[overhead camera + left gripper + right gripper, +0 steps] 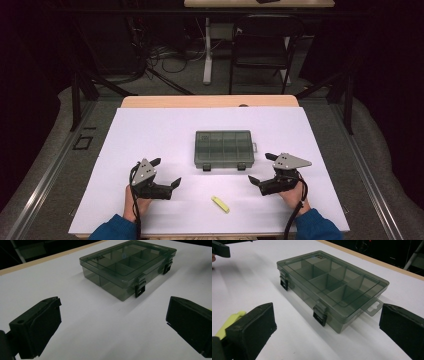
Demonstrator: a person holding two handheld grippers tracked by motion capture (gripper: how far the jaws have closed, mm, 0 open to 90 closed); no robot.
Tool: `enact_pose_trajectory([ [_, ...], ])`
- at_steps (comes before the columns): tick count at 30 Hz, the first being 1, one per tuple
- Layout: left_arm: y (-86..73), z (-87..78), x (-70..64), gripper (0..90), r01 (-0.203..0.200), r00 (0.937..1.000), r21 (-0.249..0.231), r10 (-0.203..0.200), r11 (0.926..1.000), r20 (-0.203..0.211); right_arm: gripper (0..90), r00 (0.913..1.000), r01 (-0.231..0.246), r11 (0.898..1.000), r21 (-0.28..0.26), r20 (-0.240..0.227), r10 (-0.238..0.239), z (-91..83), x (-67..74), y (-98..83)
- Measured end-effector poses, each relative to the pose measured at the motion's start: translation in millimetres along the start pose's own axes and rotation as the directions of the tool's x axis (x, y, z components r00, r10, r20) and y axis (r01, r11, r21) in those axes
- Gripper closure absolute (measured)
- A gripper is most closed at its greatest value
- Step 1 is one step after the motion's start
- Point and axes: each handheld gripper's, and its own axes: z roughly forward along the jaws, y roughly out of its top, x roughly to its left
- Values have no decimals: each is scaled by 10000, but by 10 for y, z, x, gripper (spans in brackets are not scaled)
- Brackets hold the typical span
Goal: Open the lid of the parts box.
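Between and just ahead of both wide-open, empty tongs, left tongs (167, 172) and right tongs (260, 168), sits the compartment box (223, 149), light, rigid, slick plastic, lid latched, best pinched across its side edges.

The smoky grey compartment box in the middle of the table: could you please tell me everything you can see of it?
The translucent smoky-grey plastic compartment box lies flat and closed on the white table sheet. Through its clear lid, dividers show that split it into compartments, which look empty. Two dark latches sit snapped down on its long front side, facing the person, and a hang tab with a slot sticks out of one short end. A small label sits near one lid corner, too blurred to read. Nothing touches the box but the sheet.
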Motion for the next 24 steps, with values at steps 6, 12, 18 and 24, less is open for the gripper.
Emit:
enact_pose_trajectory([
  [6, 101, 164, 8, 0, -189, 9997, 376, 182, 9991, 178, 2, 9998, -17, 9990, 453, -173, 25, 68, -89, 65],
  [12, 217, 339, 44, 0, -196, 9996, 934, 175, 9954, 236, 25, 9988, -44, 9957, 925, -487, 89, 158, -202, 120],
  [18, 282, 511, 44, 0, -188, 9982, 1316, 112, 9911, 585, 80, 9980, -93, 9893, 1454, -604, 183, 259, -267, 151],
  [24, 328, 594, 20, 68, -464, 9952, 1421, 335, 9888, 921, 153, 9977, -56, 9832, 1824, -661, 179, 332, -293, 169],
])
